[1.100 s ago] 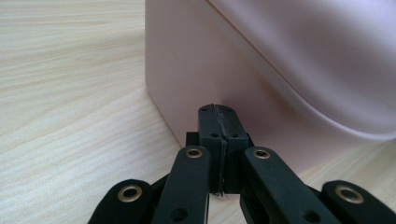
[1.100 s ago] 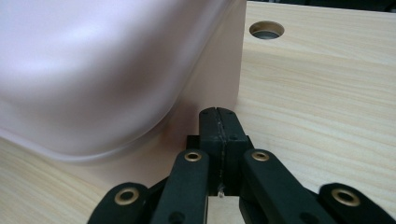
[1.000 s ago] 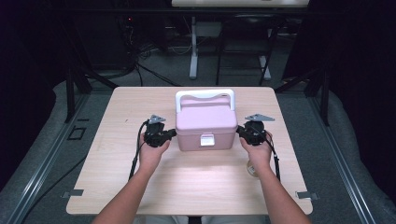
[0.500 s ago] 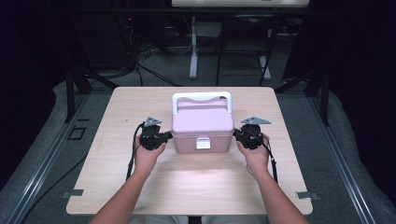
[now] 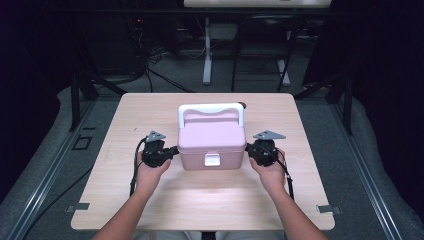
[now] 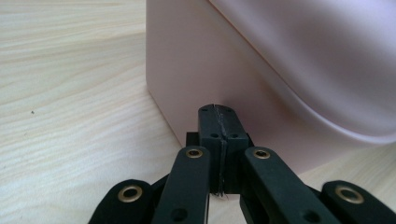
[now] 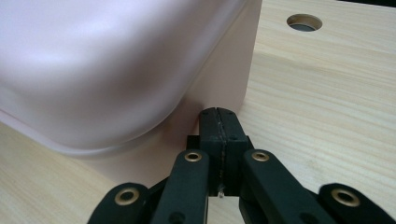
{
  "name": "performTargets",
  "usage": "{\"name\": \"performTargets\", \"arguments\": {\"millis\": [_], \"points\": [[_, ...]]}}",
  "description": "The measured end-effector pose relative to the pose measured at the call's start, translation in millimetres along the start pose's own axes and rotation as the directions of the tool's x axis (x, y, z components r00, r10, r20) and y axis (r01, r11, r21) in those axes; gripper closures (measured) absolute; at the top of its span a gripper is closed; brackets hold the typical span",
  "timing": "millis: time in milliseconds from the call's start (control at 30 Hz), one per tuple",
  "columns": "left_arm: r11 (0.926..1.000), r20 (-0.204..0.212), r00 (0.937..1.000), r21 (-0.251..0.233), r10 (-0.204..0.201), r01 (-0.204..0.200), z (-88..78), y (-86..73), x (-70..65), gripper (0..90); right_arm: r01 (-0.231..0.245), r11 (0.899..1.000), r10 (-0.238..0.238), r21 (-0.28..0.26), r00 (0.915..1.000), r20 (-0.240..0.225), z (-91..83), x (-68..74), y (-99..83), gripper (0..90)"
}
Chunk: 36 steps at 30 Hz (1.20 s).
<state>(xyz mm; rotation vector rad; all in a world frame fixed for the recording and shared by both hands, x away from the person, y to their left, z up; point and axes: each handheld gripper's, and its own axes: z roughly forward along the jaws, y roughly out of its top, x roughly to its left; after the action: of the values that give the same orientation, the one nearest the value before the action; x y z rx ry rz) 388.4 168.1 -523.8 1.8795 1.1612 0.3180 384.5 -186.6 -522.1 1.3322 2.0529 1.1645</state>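
A pink lidded box [image 5: 212, 141] with a white handle [image 5: 211, 109] and a white front latch [image 5: 212, 160] sits in the middle of the wooden table [image 5: 150, 110]. My left gripper [image 5: 172, 150] is shut, its tips against the box's left side wall [image 6: 187, 74]. My right gripper [image 5: 248, 148] is shut too, its tips pressed to the box's right side wall [image 7: 224, 79] below the lid's overhang. Nothing is between either pair of jaws. A hand holds each gripper, one on each side of the box.
A round cable hole [image 7: 304, 21] lies in the tabletop behind the box. Bare wood stretches in front of the box toward the near edge [image 5: 200, 227]. Dark stands and cables crowd the floor beyond the table.
The box and both grippers have moved toward the near edge of the table and slightly left, the grippers staying pressed on its two sides.
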Motion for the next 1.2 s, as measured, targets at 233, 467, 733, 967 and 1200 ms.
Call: {"name": "performTargets", "arguments": {"millis": [233, 467, 733, 967, 1200], "points": [[0.9999, 0.004, 0.9999, 0.007, 0.010, -0.010, -11.7, -8.0, -1.2, 90.0, 0.007, 1.000, -0.007, 0.014, 1.0000, -0.001, -6.6, 11.4, -4.6, 90.0], [0.9999, 0.020, 0.9998, 0.010, 0.008, -0.009, -24.5, -18.4, -1.6, 90.0, 0.013, 1.000, -0.013, 0.015, 0.9999, -0.008, -14.4, 23.6, -11.4, 90.0], [0.9998, 0.039, 0.9991, 0.009, 0.015, -0.015, -38.9, -30.2, -3.9, 90.0, 0.015, 1.000, -0.014, 0.015, 0.9995, -0.030, -23.7, 34.2, -19.2, 90.0], [0.9996, 0.048, 0.9986, 0.015, 0.023, -0.023, -51.0, -39.5, -6.8, 90.0, 0.031, 0.999, -0.030, 0.021, 0.9986, -0.043, -32.5, 44.5, -25.5, 90.0], [0.9995, 0.060, 0.9979, 0.016, 0.025, -0.026, -60.7, -47.7, -8.1, 90.0, 0.037, 0.999, -0.035, 0.027, 0.9973, -0.065, -41.8, 51.9, -32.7, 90.0]]}}
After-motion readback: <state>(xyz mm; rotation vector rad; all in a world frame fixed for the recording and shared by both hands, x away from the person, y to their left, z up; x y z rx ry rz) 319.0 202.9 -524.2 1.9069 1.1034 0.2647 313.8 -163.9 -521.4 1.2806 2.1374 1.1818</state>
